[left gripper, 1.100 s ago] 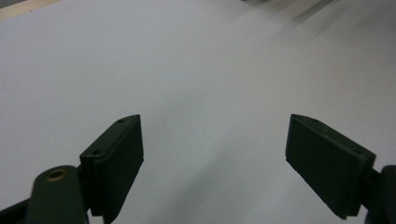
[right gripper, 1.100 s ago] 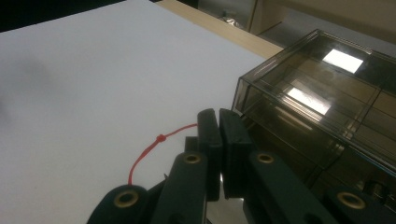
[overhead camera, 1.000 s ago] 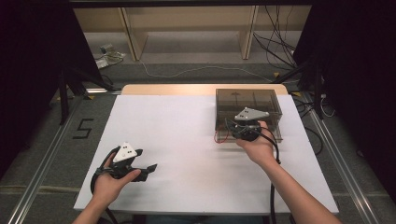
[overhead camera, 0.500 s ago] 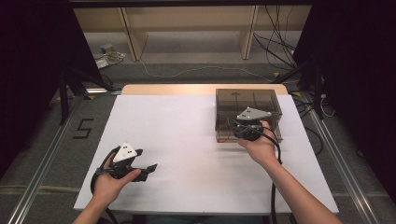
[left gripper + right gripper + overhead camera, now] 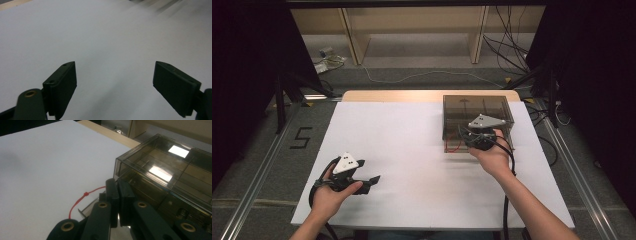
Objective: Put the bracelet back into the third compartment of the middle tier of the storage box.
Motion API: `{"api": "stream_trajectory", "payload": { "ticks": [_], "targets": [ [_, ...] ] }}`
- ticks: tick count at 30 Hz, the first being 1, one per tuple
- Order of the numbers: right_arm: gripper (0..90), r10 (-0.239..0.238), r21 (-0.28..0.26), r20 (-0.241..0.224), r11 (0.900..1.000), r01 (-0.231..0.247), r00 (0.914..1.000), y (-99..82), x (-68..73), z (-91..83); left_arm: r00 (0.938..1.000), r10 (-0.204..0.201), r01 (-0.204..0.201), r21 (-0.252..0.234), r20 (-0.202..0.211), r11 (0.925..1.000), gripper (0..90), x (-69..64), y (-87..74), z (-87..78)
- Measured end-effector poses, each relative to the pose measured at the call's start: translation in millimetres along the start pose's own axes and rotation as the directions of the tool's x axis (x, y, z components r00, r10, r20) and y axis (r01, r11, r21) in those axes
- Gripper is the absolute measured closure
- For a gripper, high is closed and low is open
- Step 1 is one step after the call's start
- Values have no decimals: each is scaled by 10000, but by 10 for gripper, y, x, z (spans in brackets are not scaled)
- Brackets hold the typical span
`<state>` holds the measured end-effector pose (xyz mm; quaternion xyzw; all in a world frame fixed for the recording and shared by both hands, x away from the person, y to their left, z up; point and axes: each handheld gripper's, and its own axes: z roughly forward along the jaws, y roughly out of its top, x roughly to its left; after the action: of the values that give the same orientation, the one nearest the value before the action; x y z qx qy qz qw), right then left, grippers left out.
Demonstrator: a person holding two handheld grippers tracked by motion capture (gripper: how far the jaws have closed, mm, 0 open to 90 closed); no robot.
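My right tongs (image 5: 117,202) have crept forward since a second ago, now pressed together at the smoky box (image 5: 477,112), 2 o'clock on the counter (image 5: 402,150). Left tongs (image 5: 113,87) rest apart at 7 o'clock. Opening likely next.

A white table (image 5: 412,150) carries a smoky clear box (image 5: 477,107).

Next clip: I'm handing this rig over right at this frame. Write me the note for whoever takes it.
Left claw: open, holding nothing, low over the white table sheet at near left.
Right claw: jaws together at the near front of the smoked clear plastic box, by a red cord loop; what they pinch is hidden.
Done: box reached, lid looks down.
Left: probably pull or open the front; the left claw could steady the box.
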<state>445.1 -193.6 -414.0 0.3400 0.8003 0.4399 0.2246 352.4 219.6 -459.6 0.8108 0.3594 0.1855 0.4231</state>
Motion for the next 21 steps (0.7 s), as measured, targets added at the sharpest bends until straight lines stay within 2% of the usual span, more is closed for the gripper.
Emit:
{"api": "stream_trajectory", "payload": {
  "ticks": [21],
  "targets": [
    [887,148,-35,155,9999,-147,9998,-25,-57,-50,10000,12,-12,20,10,10000,191,1,0,-4]
  ]
}}
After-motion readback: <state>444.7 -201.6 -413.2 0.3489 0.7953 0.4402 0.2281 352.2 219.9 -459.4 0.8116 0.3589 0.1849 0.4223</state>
